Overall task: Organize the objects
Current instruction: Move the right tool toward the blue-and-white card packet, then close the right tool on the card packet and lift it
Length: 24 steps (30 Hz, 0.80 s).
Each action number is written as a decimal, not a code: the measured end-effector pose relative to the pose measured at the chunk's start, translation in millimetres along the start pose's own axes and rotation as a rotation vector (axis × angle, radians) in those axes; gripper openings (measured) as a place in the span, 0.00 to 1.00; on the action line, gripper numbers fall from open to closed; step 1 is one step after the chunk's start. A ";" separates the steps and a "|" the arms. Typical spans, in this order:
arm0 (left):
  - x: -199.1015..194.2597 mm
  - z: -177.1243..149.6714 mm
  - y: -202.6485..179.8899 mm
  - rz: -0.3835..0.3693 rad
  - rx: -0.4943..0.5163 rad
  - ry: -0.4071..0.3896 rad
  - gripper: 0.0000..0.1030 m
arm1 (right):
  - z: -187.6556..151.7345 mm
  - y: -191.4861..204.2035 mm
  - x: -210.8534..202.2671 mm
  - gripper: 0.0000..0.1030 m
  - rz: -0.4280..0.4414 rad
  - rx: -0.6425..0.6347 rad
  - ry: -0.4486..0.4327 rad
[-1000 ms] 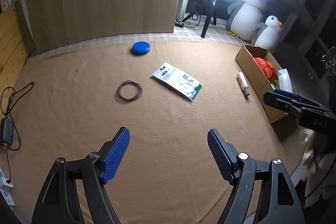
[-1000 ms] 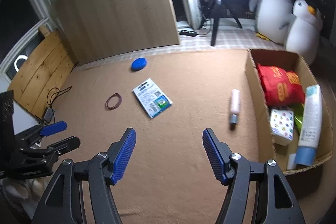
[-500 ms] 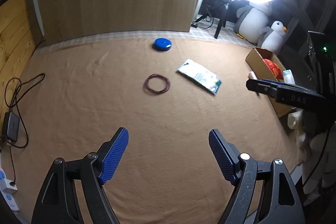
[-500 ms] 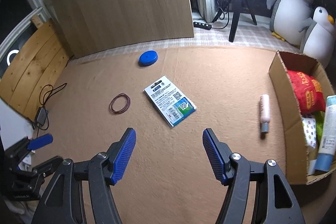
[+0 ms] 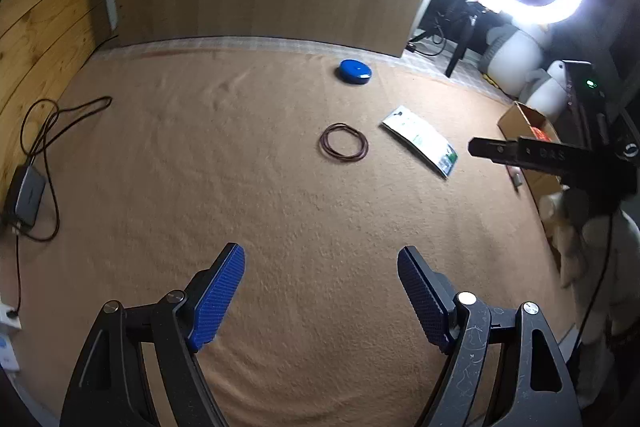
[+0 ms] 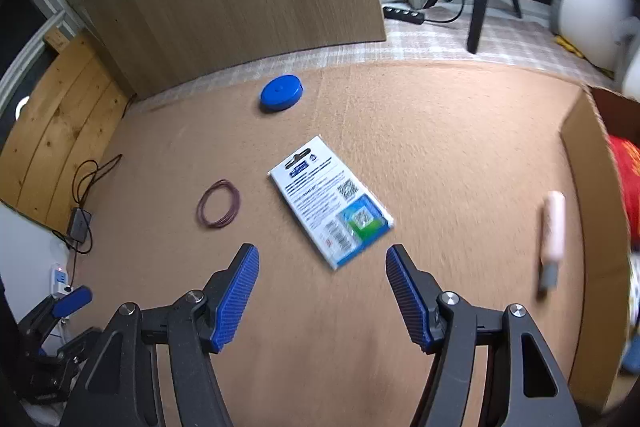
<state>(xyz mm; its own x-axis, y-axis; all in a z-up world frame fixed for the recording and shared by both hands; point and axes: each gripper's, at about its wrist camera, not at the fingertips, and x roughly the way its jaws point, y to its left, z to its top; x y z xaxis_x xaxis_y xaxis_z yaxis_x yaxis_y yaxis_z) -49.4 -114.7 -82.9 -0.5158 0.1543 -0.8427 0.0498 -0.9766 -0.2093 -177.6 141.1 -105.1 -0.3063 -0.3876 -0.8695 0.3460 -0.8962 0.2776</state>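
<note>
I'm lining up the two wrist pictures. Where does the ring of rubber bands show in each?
Left wrist: rubber bands lie right of centre on the brown cloth, left of the white package.
Right wrist: rubber bands lie left of centre, left of the package.
Shared landmark: blue round lid beyond them.

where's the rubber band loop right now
In both wrist views the rubber band loop lies flat on the tan cloth, just left of the printed packet.

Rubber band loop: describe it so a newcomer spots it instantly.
On the tan cloth, look left of the flat white printed packet. The rubber band loop lies flat there: a thin dark maroon ring with cloth showing through it, unlike the solid blue disc farther back.
</note>
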 end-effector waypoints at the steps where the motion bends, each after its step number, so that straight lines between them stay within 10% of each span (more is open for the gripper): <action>1: 0.6 -1.1 0.3 0.007 -0.010 0.000 0.79 | 4.9 -2.1 5.4 0.60 0.000 -0.004 0.010; 24: 1.5 -29.8 22.1 0.105 -0.209 0.011 0.79 | 45.7 23.8 80.1 0.61 -0.012 -0.241 0.181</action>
<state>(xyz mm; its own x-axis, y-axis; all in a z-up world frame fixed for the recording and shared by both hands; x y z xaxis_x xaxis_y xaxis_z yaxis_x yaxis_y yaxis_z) -23.6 -131.6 -103.6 -0.4891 0.0563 -0.8704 0.2789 -0.9354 -0.2173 -234.5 78.8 -149.5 -0.1564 -0.3131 -0.9368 0.5506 -0.8150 0.1804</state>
